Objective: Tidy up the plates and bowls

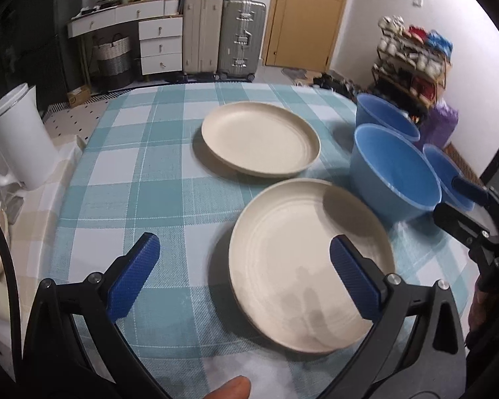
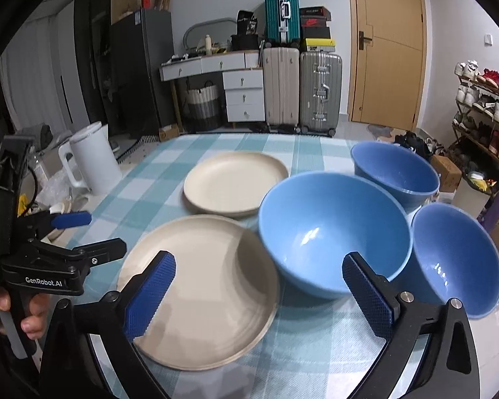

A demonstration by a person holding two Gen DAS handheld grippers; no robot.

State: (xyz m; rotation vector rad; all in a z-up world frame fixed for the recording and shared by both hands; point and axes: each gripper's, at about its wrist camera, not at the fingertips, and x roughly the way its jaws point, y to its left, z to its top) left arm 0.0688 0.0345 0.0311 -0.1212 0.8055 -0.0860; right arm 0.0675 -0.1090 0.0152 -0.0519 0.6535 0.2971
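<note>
Two cream plates and three blue bowls sit separately on the counter [image 1: 123, 166]; none is stacked, so by my judgement the sorting is not yet begun and all of it remains.

My left hand-held gripper [image 1: 246, 279] is wide open and empty. The near plate [image 1: 302, 266] lies flat just ahead of it, mostly under its right finger, with the plate's left rim between the two fingers. The far plate [image 1: 261, 138] lies further ahead, close behind the near one; whether their rims touch I cannot tell.

My right hand-held gripper [image 2: 259, 294] is likewise spread open, holding nothing. The large bowl [image 2: 332, 229] stands upright straight ahead between its fingers, its near wall close to the right finger. The small bowl [image 2: 455, 259] stands to the right of that finger, and the rear bowl [image 2: 396, 169] stands beyond both. The near plate's right part lies ahead of this gripper's left finger.

Remaining, as I judge: plates stacked together, bowls nested. A white kettle [image 2: 93, 156] stands off to the left, clear of the work.
</note>
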